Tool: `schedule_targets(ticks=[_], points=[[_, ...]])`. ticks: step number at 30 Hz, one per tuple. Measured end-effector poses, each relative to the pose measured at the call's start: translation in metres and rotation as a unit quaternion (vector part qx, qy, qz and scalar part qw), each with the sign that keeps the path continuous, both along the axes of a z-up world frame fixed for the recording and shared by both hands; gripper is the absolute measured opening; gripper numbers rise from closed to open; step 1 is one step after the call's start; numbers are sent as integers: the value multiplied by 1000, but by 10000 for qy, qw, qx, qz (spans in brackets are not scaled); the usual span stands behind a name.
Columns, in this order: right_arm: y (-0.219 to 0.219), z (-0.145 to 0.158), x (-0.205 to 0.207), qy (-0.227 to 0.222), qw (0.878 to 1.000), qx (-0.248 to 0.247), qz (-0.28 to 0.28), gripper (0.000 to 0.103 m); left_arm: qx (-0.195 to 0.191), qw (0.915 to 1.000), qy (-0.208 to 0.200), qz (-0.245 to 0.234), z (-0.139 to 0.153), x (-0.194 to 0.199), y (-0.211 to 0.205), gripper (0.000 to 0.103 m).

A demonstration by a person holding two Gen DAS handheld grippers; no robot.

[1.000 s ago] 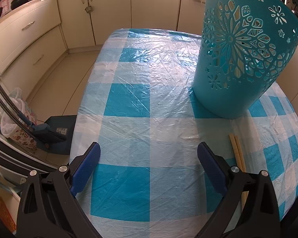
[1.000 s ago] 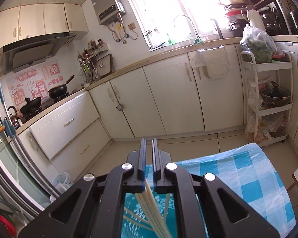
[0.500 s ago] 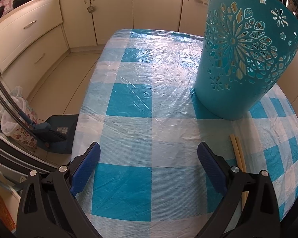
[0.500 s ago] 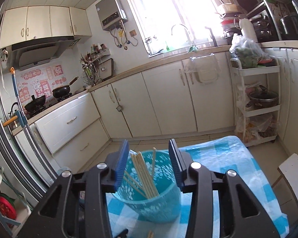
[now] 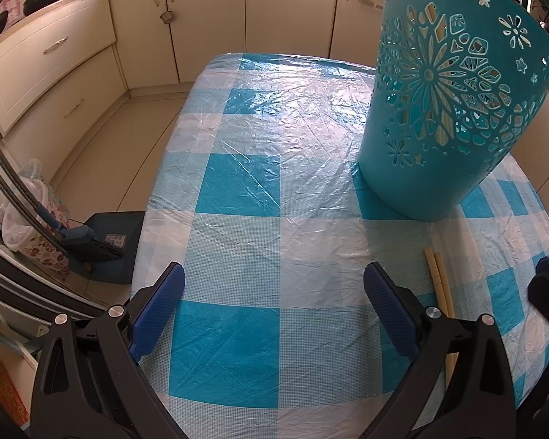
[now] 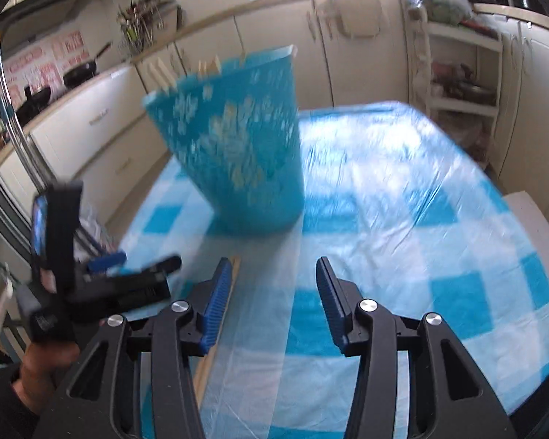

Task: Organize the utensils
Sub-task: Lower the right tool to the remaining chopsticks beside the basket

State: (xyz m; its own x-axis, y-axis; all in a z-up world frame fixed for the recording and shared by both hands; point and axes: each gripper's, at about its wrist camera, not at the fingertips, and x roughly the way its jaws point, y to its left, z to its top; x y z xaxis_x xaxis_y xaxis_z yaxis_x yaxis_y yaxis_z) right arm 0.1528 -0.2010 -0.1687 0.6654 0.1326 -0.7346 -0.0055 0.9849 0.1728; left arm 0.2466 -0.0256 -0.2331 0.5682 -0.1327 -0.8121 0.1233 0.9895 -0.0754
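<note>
Here's the left tool [image 5: 274, 285], poised above the bench [image 5: 256, 128] with its blue pads spread wide and nothing between them — only the blue-and-white checked plastic cover below. Off to its right stands the teal cut-out basket [image 5: 443, 117], upright on the bench toward the far right, and through its flower-shaped holes you can make out pale chopsticks [image 5: 430, 73] leaning inside. Closer in, a loose pair of chopsticks [image 5: 439, 285] lies flat on the cover, side by side and touching, just beyond the left tool's right finger and partly hidden under it. At the far right edge of this view a dark piece of the other tool pokes in.

Over to the right wrist view — it's heavily blurred. The right tool [image 6: 271, 292] has its jaws opening, roughly half spread, and nothing sits between them; bare cover shows in the gap. The basket [image 6: 238, 153] stands ahead and slightly left, with chopstick tips [image 6: 206, 66] poking above its rim. The loose chopsticks [image 6: 216, 333] run along the bench right beside the right tool's left pad, outside the jaws, whether touching the pad the blur hides. To the left, a hand [image 6: 44, 366] in a dark sleeve grips the left tool [image 6: 102, 281]. Cream kitchen cabinets [image 5: 208, 11] line the room behind.
</note>
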Motion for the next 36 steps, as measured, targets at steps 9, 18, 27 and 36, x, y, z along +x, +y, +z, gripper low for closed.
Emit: schedule_targets(ticks=[9, 18, 27, 36], points=[[27, -24, 3, 274, 9984, -377, 325, 37, -3, 10000, -9, 3, 0, 0, 0, 94], [36, -30, 8, 317, 9976, -435, 433, 35, -3, 10000, -5, 5, 0, -1, 0, 94], [43, -32, 10, 333, 9955, -723, 513, 29, 1, 10000, -4, 4, 0, 0, -1, 94], [7, -29, 3, 449, 9932, -967, 468, 11, -28, 9996, -199, -217, 12, -11, -11, 94]])
